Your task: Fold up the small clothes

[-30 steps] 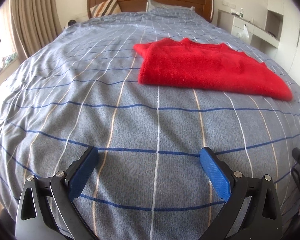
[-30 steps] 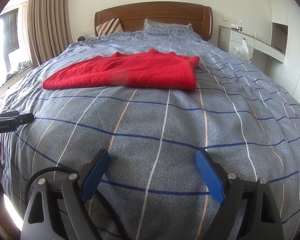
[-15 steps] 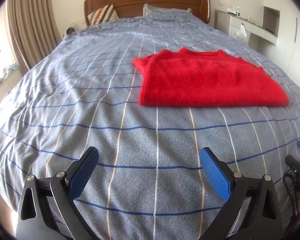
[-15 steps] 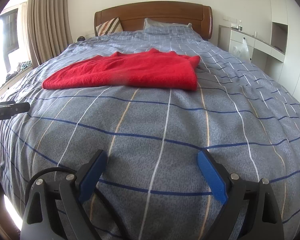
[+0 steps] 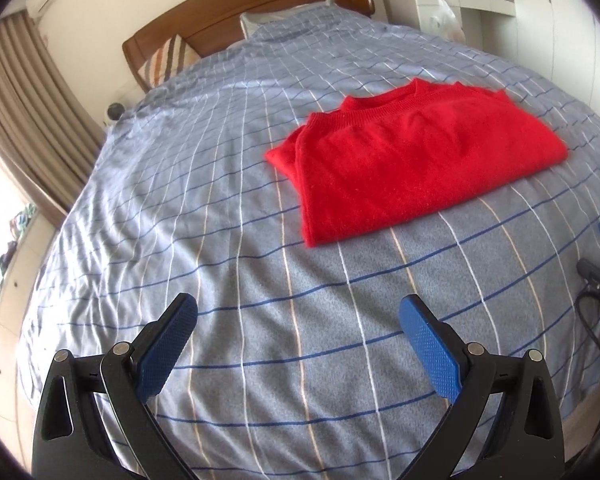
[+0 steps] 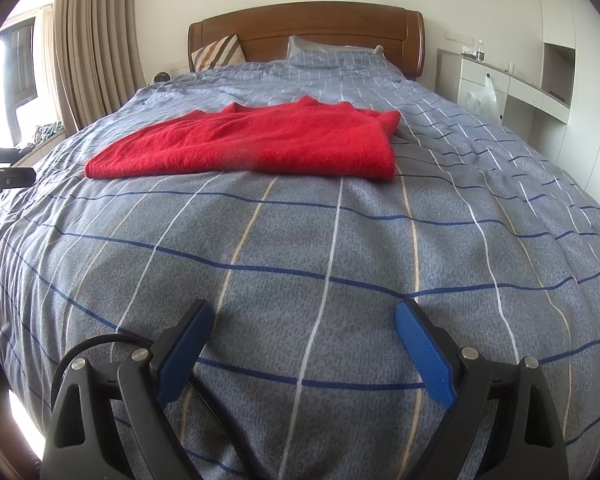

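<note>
So both grippers are spread wide with nothing in them. The left gripper (image 5: 298, 312) has black plastic arms with silver pivot pins and blue pads (image 5: 428, 350) covered in a fine dimpled grip pattern, and it's hovering over bare duvet near the foot of the bed. The right gripper (image 6: 300, 318) is the same build, also wide apart and holding nothing, with a black cable (image 6: 100, 344) looping by its left finger.

Under both is a grey-blue duvet (image 6: 340, 248), speckled weave, gridded with dark blue, white and tan lines, a bit rumpled toward the sides. The red sweater (image 5: 412, 160) lies flat further up the bed, well apart from both grippers. It's fuzzy knit, folded into a rough rectangle, with the ribbed collar on its far edge toward the headboard. In the right wrist view the sweater (image 6: 260, 144) has a neat folded edge on its right side.

Plenty of open duvet all round the sweater. Beyond it there's a curved wooden headboard (image 6: 308, 28), a striped pillow (image 6: 218, 52), beige curtains (image 6: 88, 40) on the left and white cabinets (image 6: 540, 80) on the right.
</note>
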Motion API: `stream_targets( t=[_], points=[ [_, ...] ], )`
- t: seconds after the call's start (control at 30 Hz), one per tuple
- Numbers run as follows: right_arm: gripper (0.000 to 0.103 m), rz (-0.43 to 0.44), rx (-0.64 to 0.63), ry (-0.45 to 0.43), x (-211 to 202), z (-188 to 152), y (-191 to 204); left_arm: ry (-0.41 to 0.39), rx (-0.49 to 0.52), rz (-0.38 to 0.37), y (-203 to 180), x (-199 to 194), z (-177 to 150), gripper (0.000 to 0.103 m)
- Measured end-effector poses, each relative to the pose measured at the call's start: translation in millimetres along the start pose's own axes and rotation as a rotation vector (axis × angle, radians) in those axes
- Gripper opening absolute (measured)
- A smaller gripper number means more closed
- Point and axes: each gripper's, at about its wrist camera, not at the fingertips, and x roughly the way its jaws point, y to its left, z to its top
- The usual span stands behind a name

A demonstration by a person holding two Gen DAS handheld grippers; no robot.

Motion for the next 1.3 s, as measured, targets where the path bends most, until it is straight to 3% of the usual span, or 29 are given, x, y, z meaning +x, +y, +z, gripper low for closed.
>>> stream_targets(
  t=[0.4, 1.3],
  points=[
    [0.092, 0.0, 0.0, 0.0, 0, 0, 0, 0.055, -0.048, -0.044, -2, 2, -16, 0.101],
    [0.093, 0.0, 0.0, 0.0, -1, 0, 0, 0.108, -0.109, -0.056, 7, 13, -25, 0.101]
  ],
)
